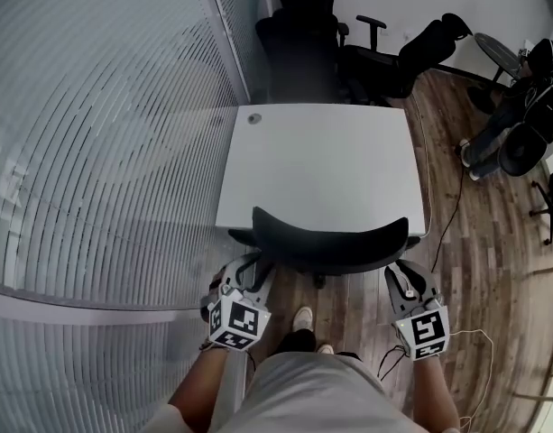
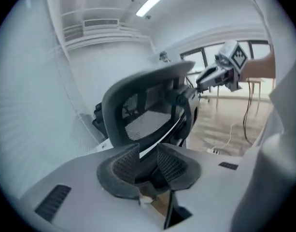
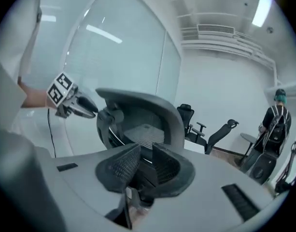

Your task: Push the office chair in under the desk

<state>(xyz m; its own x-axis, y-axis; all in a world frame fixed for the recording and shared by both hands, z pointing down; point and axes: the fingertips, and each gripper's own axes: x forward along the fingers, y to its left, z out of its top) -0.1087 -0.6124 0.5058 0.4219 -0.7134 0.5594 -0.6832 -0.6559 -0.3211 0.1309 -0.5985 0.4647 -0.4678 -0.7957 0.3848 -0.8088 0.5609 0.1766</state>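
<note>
Wood-plank flooring [image 1: 493, 242] and a ribbed glass wall [image 1: 96, 152] frame a white worktop [image 1: 321, 165]. The seat of the office chair [image 1: 330, 242] is hidden under the near edge; only the curved back is seen. The left tongs [image 1: 254, 271] and right tongs [image 1: 400, 276] are held at the back's two ends, each pair parted by a slim gap and clamped on nothing. Square black-and-white markers are carried on the cubes [image 1: 238, 321]; no wording can be made out.

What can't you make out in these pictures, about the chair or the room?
Seat and wheels of the office chair: head view, hidden beneath the desk and the chair's own backrest.
A small round thing on the desk's far left corner: head view, too small to identify.
A person at the room's right: head view, far off and small; what they are doing is unclear.
</note>
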